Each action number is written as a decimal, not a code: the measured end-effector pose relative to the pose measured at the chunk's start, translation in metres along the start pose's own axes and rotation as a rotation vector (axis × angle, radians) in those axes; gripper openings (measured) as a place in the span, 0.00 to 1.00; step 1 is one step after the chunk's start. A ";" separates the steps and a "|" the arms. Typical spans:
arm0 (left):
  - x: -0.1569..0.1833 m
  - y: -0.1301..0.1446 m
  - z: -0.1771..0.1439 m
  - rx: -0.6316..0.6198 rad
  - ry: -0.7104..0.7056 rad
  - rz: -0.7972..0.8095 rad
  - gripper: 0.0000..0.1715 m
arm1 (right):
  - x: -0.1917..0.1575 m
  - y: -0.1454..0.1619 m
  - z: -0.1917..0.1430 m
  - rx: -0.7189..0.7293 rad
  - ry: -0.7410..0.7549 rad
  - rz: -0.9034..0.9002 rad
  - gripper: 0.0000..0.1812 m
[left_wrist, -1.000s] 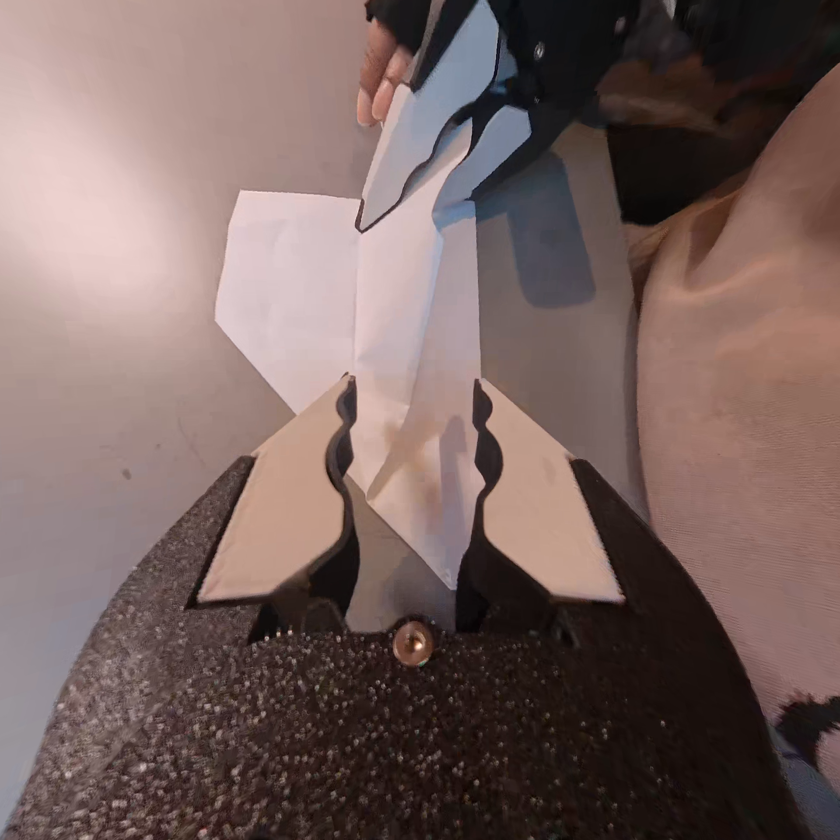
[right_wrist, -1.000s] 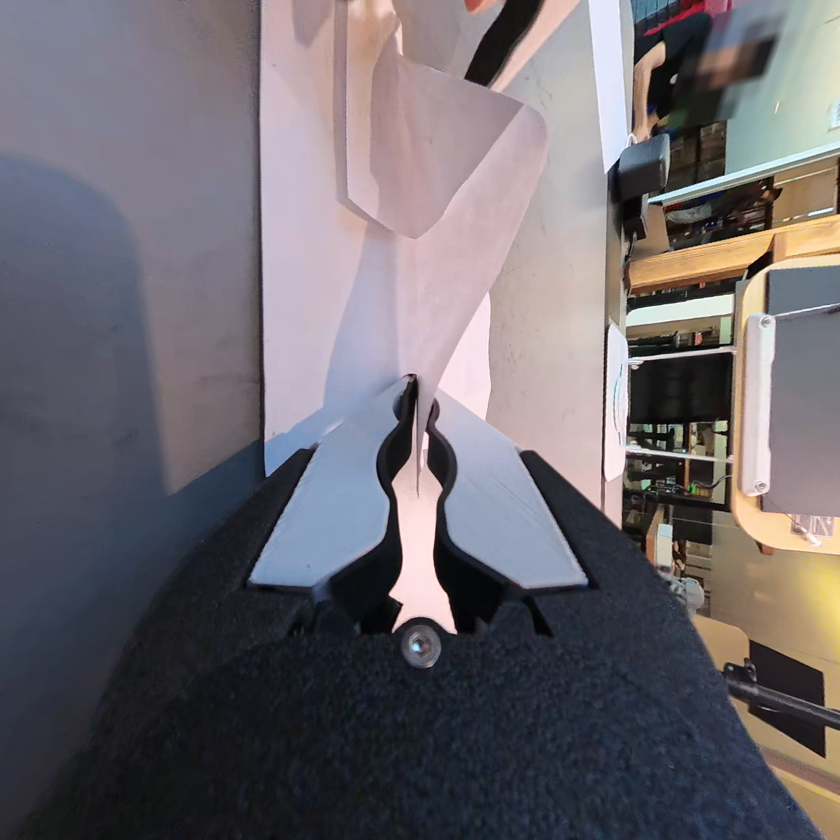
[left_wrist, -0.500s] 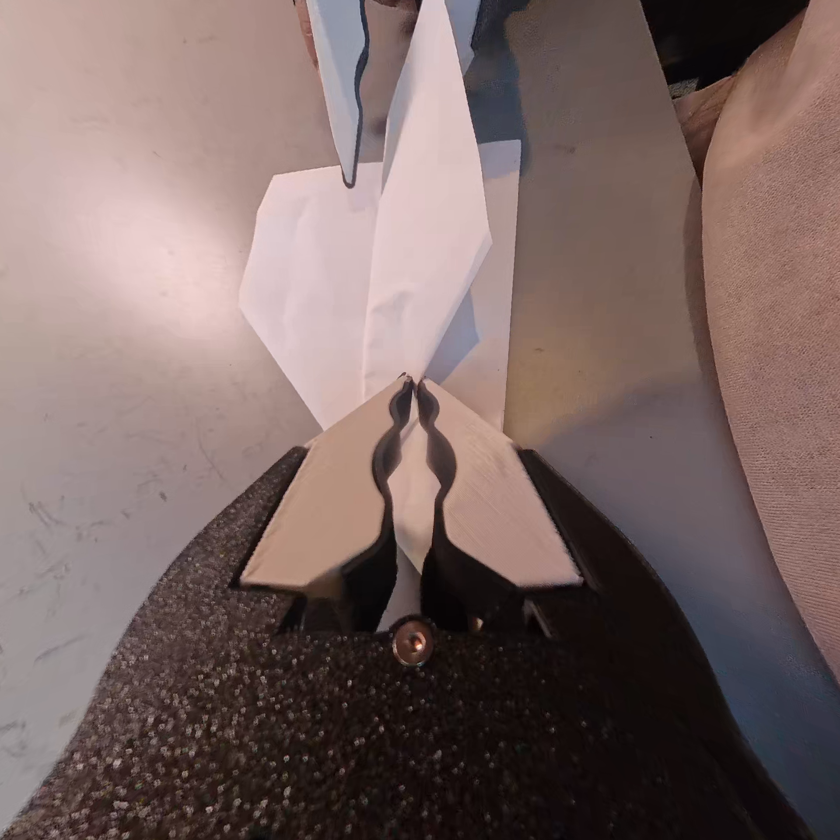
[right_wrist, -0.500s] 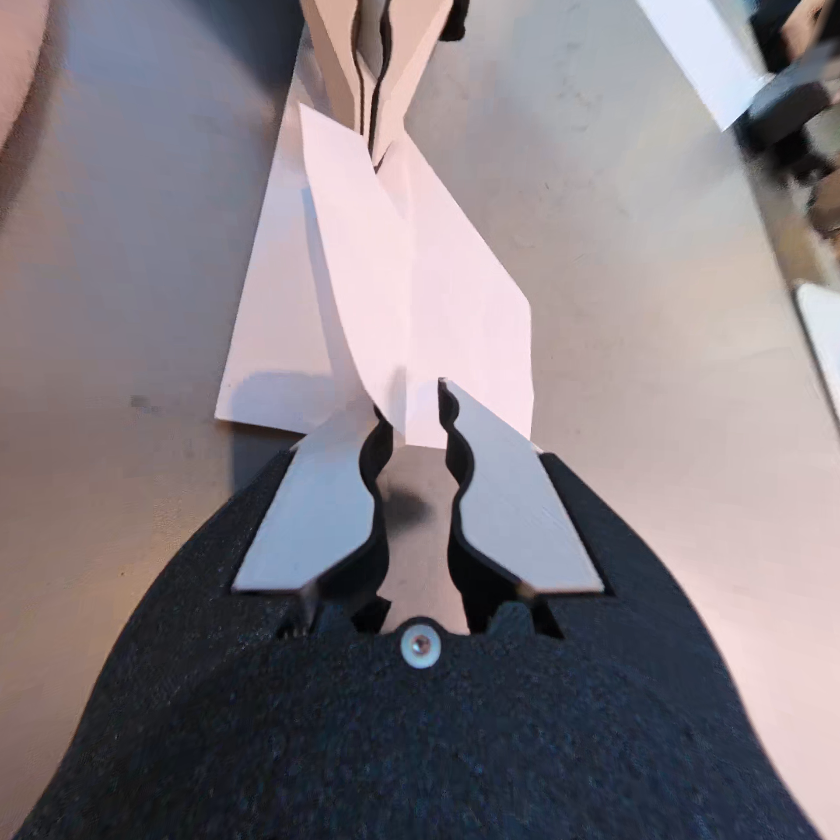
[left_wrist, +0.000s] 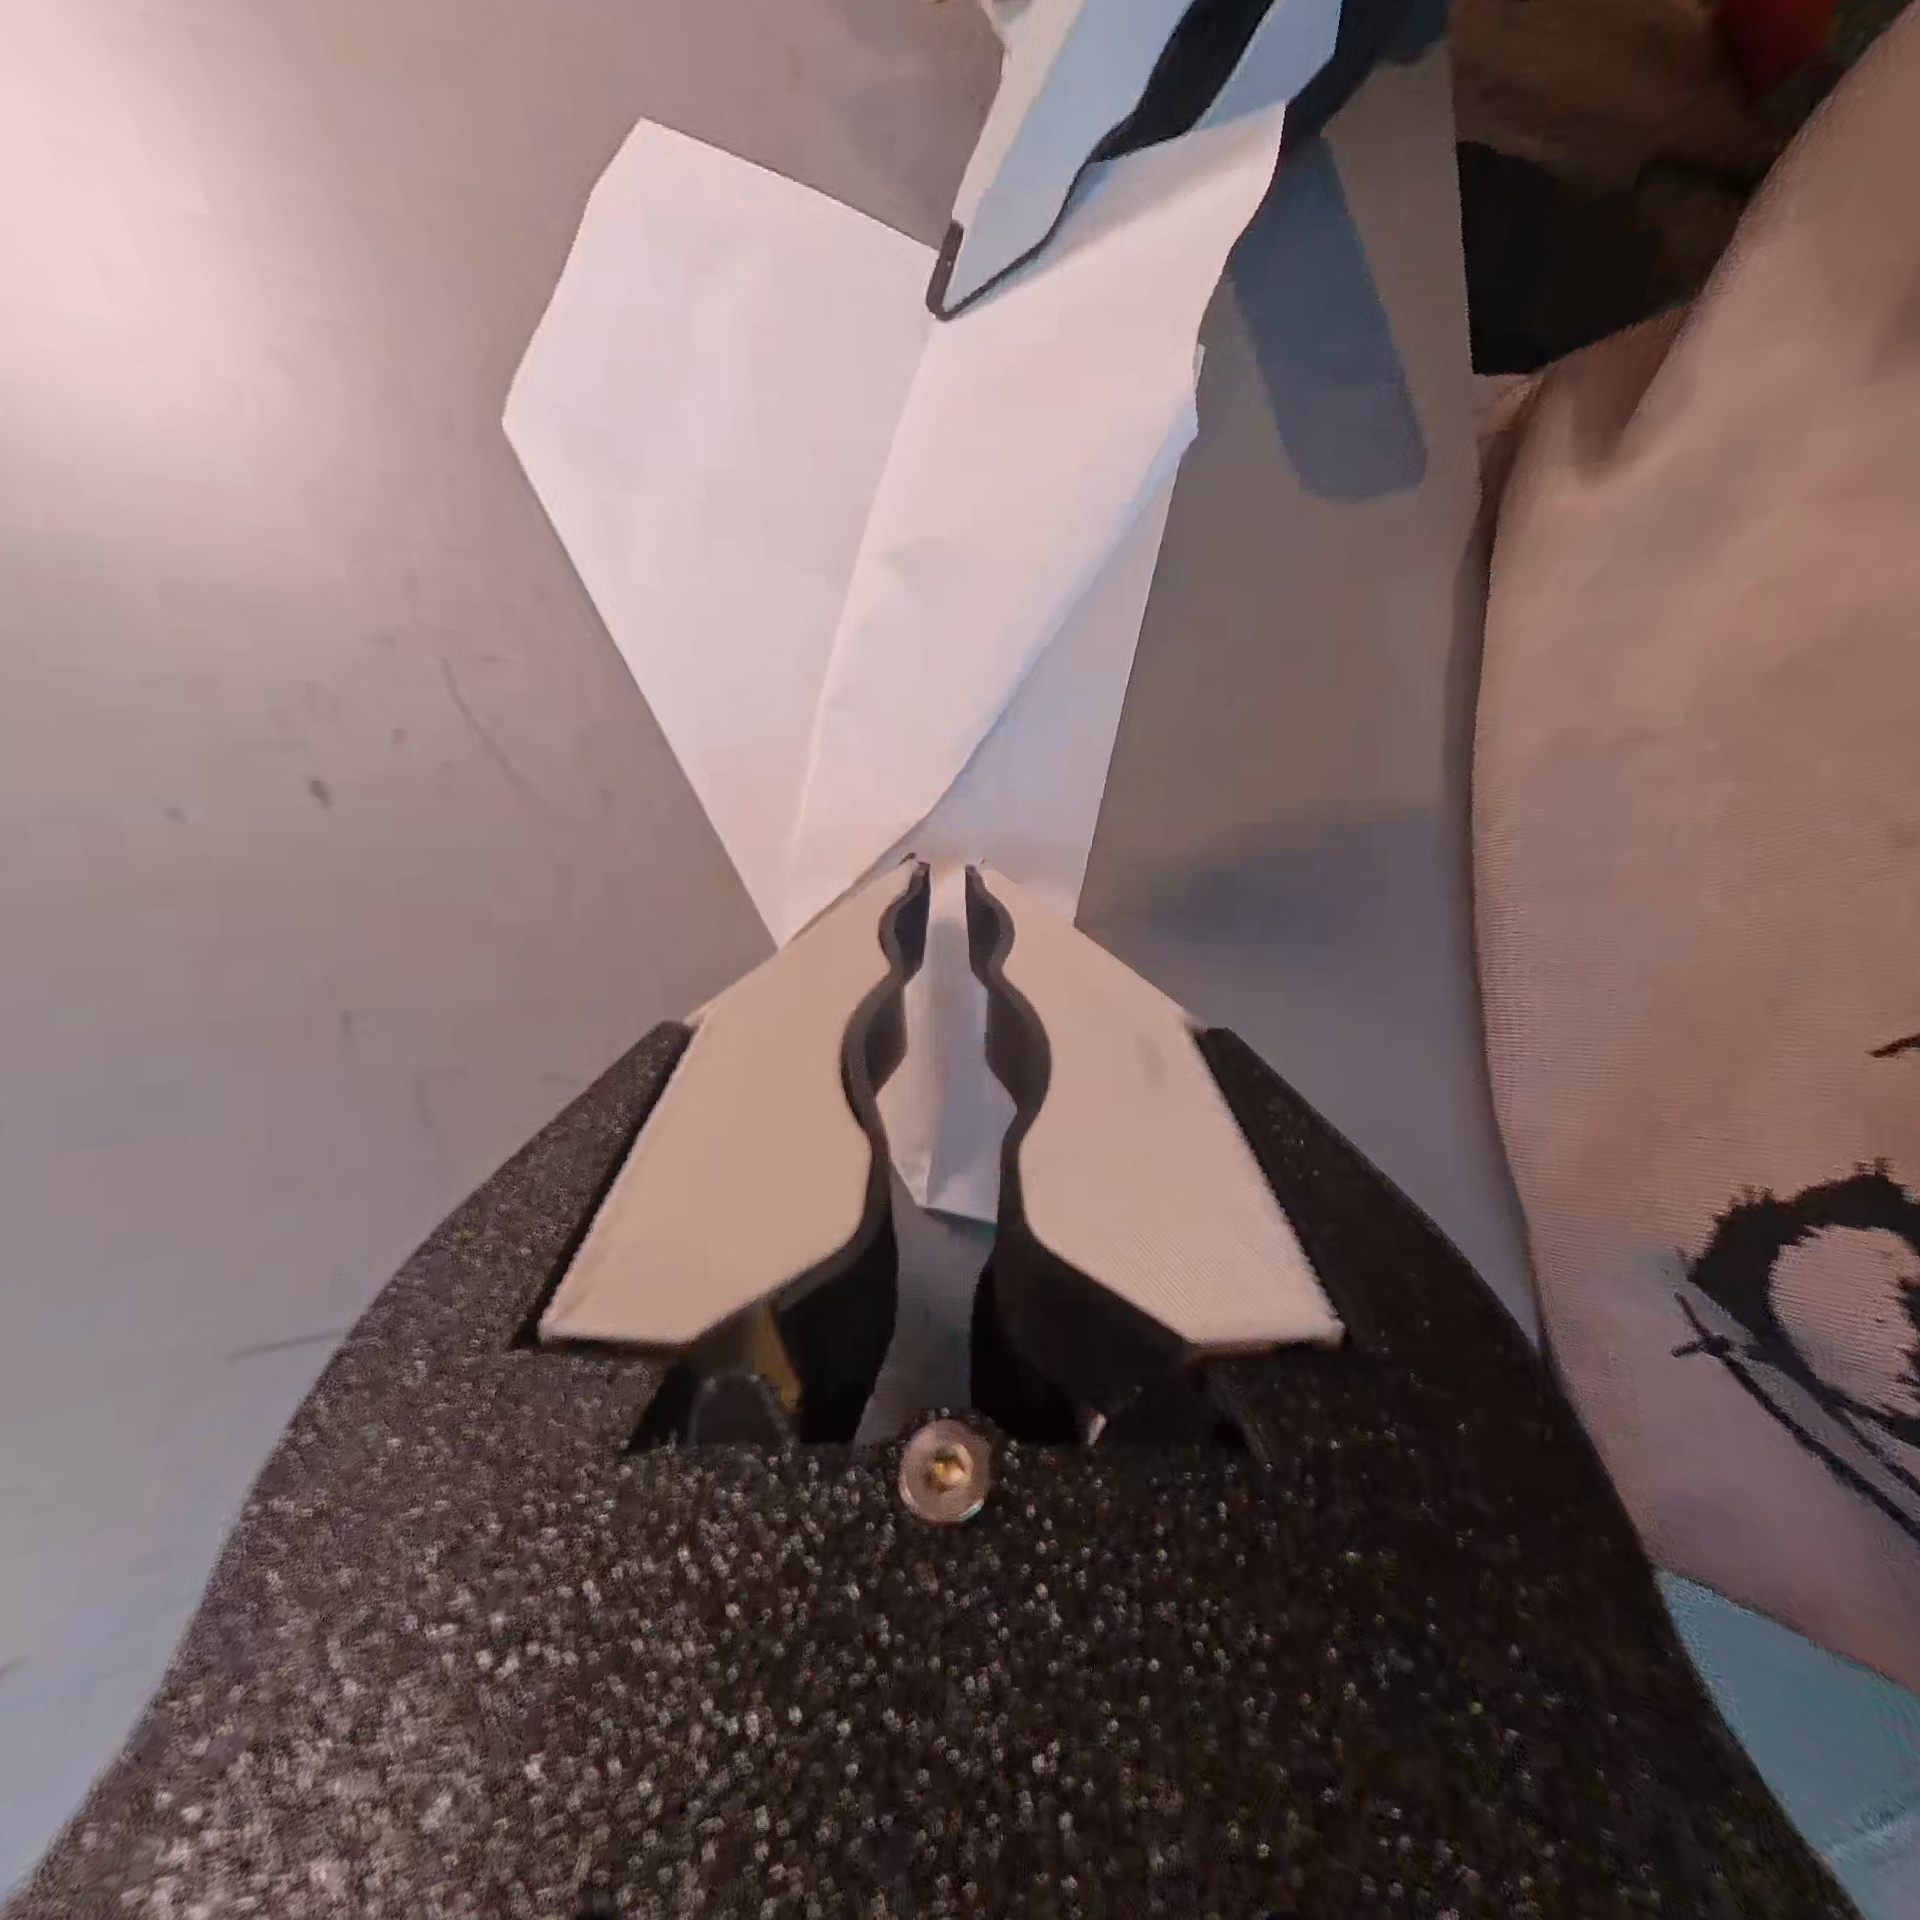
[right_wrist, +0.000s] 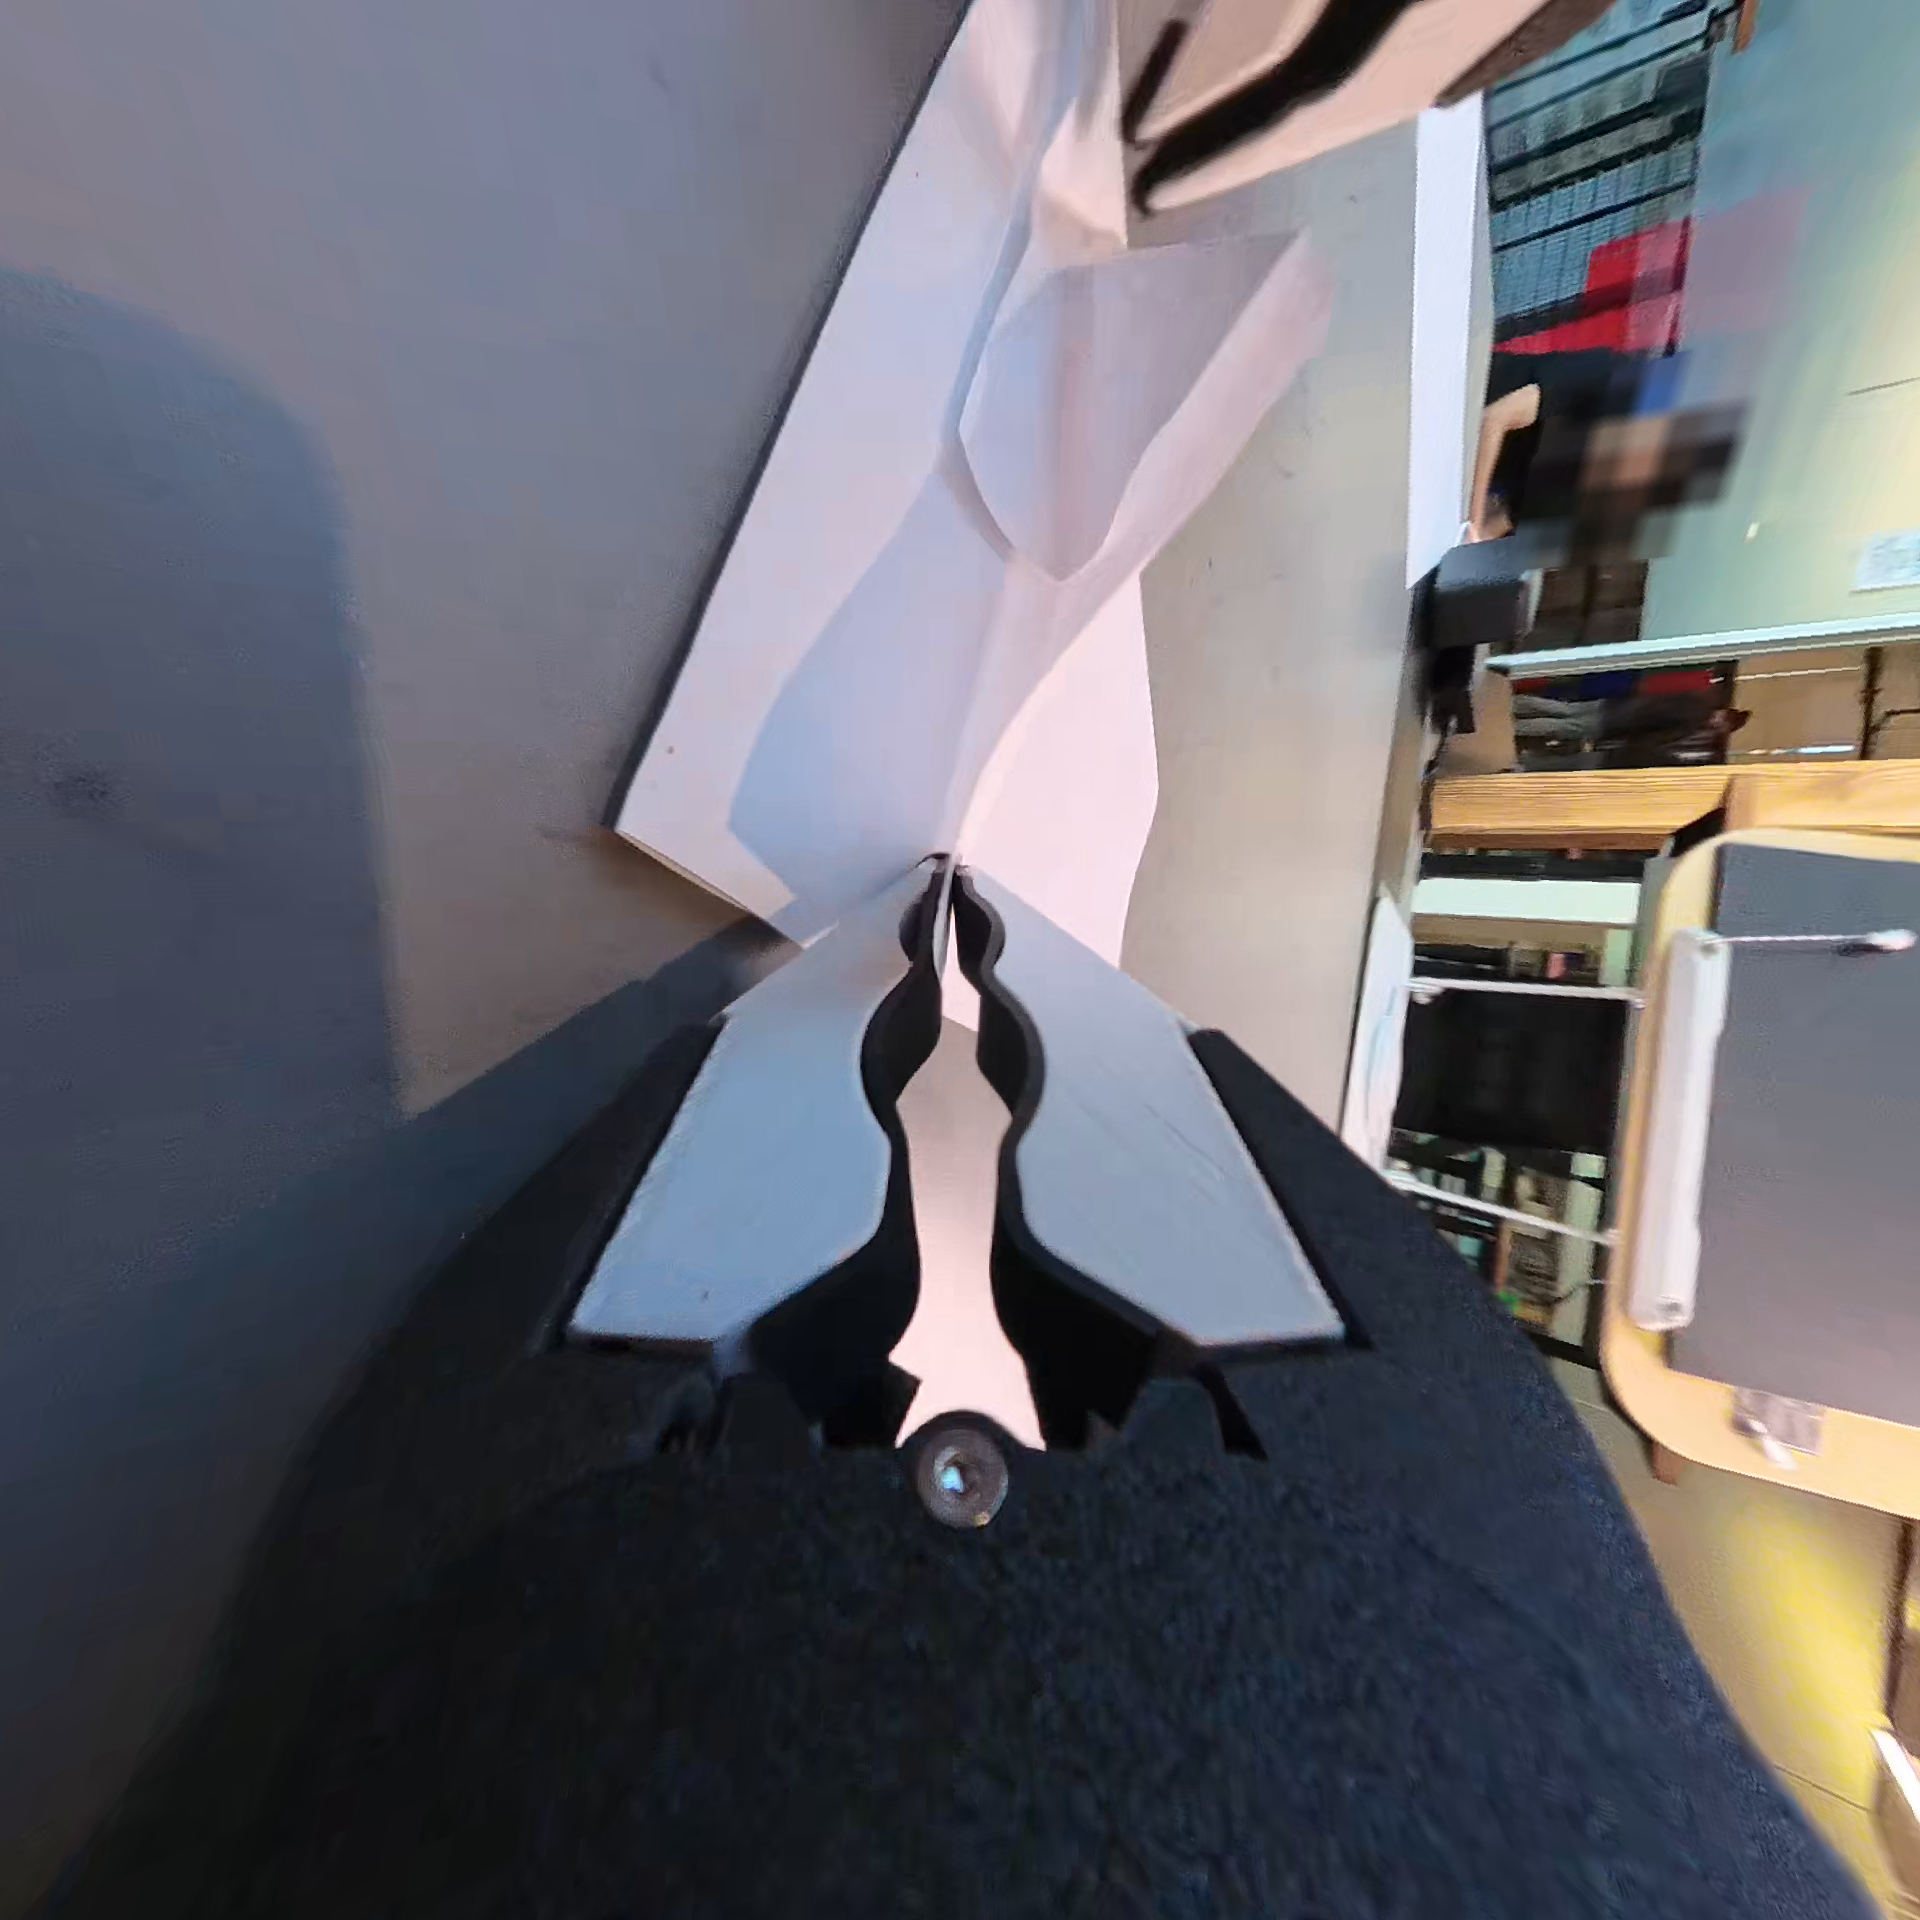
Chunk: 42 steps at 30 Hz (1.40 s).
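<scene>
Left gripper jaws pinch the folded paper's near tip; right gripper jaws clamp its far end, lifting one flap off the bench.

In the left wrist view, the near tip of the folded white paper disappears between the left gripper fingers, and its far end is covered by the right gripper, itself cut off by the top edge. In the right wrist view, the left gripper is motion-blurred and cropped at the top. Shelves far right are too blurred to read.
</scene>
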<state>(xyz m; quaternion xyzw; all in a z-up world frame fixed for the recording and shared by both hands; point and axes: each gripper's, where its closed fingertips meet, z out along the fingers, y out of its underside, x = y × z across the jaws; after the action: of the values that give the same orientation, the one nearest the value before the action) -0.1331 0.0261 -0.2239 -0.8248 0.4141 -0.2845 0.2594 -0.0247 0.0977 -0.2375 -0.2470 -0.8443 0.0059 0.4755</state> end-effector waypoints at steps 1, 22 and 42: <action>-0.005 -0.007 -0.007 0.032 -0.008 -0.037 0.03 | 0.001 0.000 0.001 -0.013 0.020 -0.037 0.00; 0.001 -0.036 0.061 -0.209 -0.037 0.105 0.00 | 0.004 -0.008 0.004 -0.014 0.179 -0.427 0.00; 0.005 -0.037 0.062 -0.167 0.008 0.097 0.00 | 0.036 -0.007 -0.023 0.105 -0.621 1.034 0.04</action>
<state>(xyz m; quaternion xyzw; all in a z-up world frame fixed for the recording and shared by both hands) -0.0688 0.0535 -0.2421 -0.8213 0.4771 -0.2394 0.2014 -0.0243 0.1020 -0.1944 -0.5882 -0.7127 0.3498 0.1538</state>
